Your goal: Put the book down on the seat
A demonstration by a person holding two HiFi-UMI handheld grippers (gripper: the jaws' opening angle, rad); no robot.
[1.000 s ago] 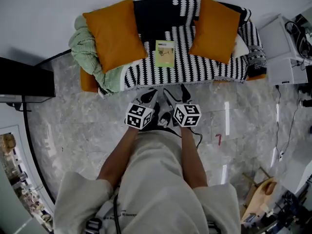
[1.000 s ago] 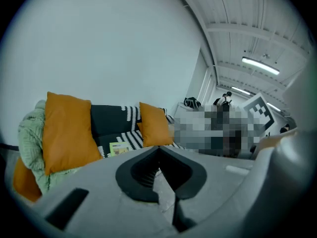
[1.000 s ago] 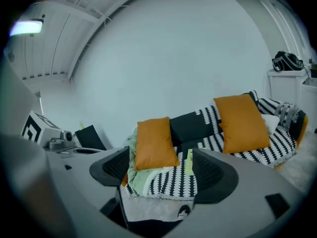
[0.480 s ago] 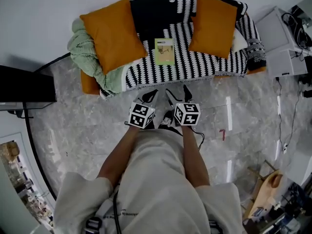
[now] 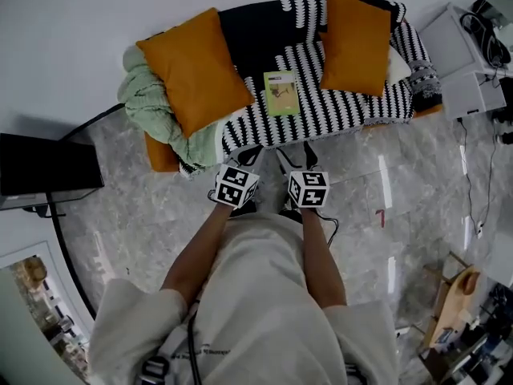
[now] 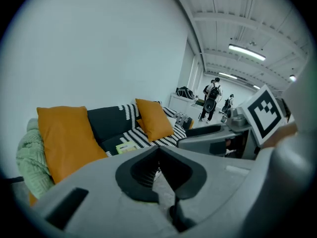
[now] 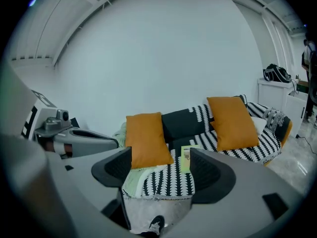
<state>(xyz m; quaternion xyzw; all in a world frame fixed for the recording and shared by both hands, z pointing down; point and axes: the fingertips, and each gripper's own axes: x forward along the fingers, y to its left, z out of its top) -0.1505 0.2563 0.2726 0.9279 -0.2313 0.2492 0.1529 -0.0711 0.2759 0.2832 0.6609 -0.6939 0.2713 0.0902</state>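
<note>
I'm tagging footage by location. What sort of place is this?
Likely a lab hall with a staged lounge corner: a throw-draped sofa, white equipment cabinets beside it, and industrial strip lights overhead.

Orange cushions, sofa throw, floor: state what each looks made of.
Orange cushions: woven fabric with a matte finish, possibly cotton or linen; they look plump and soft, with no shine. Sofa throw: knitted or woven textile, in black-and-white zigzag rows; it drapes loosely and hangs over the front edge. Floor: polished stone or marble-look tile, with grey veining and bright streaks of reflected light.
</note>
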